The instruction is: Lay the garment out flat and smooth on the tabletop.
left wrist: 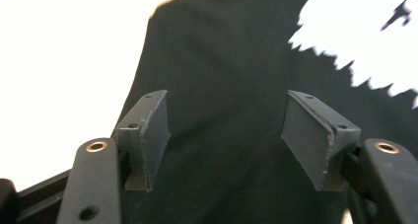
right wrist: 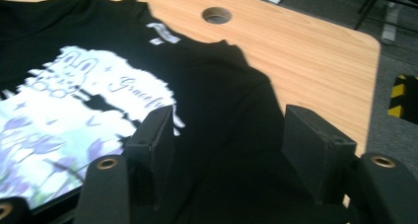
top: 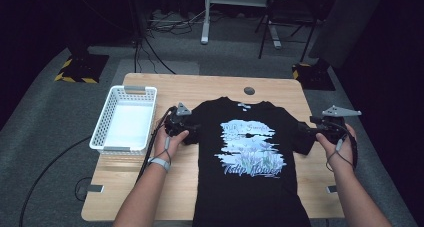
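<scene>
A black T-shirt (top: 250, 152) with a pale blue and white flower print lies flat on the wooden table (top: 150, 187), collar at the far side and hem over the near edge. My left gripper (top: 192, 131) is at the shirt's left sleeve. In the left gripper view its jaws (left wrist: 226, 135) stand apart over black cloth (left wrist: 222, 76), and nothing is pinched between them. At the right sleeve, my right gripper (top: 305, 129) hovers just above the fabric. Its jaws (right wrist: 229, 145) are also apart, with the sleeve (right wrist: 231, 100) below them and the print (right wrist: 74, 100) off to the left.
A white plastic basket (top: 107, 132) sits at the table's left, close beside my left hand. A round cable hole (top: 249, 91) lies just past the collar. Beyond the table are grey floor, cables, a chair and yellow-black striped stand bases (top: 75, 72).
</scene>
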Motion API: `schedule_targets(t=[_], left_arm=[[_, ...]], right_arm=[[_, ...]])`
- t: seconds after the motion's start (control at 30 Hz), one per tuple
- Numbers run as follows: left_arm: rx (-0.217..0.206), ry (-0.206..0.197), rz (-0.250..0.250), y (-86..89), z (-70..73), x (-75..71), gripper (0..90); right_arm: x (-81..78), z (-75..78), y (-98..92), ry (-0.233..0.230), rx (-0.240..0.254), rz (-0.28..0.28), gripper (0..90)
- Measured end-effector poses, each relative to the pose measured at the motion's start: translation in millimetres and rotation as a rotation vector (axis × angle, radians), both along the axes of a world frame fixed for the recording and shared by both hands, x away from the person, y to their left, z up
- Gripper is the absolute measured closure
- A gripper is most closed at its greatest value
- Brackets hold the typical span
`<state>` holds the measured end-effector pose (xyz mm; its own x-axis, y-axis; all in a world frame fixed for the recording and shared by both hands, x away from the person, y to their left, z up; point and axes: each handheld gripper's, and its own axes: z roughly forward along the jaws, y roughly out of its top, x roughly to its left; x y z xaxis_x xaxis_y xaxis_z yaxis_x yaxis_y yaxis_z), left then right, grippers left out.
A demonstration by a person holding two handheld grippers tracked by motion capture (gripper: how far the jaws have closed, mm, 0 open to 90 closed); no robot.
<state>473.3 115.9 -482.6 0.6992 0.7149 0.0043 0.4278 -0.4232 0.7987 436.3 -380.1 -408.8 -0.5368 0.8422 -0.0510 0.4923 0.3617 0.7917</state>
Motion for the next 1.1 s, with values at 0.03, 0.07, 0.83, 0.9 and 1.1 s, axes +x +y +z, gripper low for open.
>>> schedule_targets(t=[0.03, 0.07, 0.83, 0.9, 1.1], left_arm=[[0.007, -0.009, -0.018, -2.5, 4.9, -5.1, 33.3], [0.018, -0.016, -0.032, -5.9, 9.3, -10.8, 32.1], [0.108, 0.088, -0.19, -55.7, -27.1, -95.0, 29.4], [0.097, 0.083, -0.194, -55.2, -28.2, -93.5, 29.2], [0.082, 0.071, -0.19, -53.6, -30.1, -85.7, 29.0]], right_arm=[[-3.0, 0.1, 2.0, 0.0, -0.001, 0.006, 36.4], [-6.4, 0.2, 3.9, 0.001, 0.001, 0.011, 35.4], [-65.5, -78.9, 54.2, 0.219, -0.092, 0.164, 29.1], [-64.7, -84.9, 55.7, 0.218, -0.105, 0.164, 28.9], [-52.8, -91.1, 52.3, 0.192, -0.086, 0.16, 27.3]])
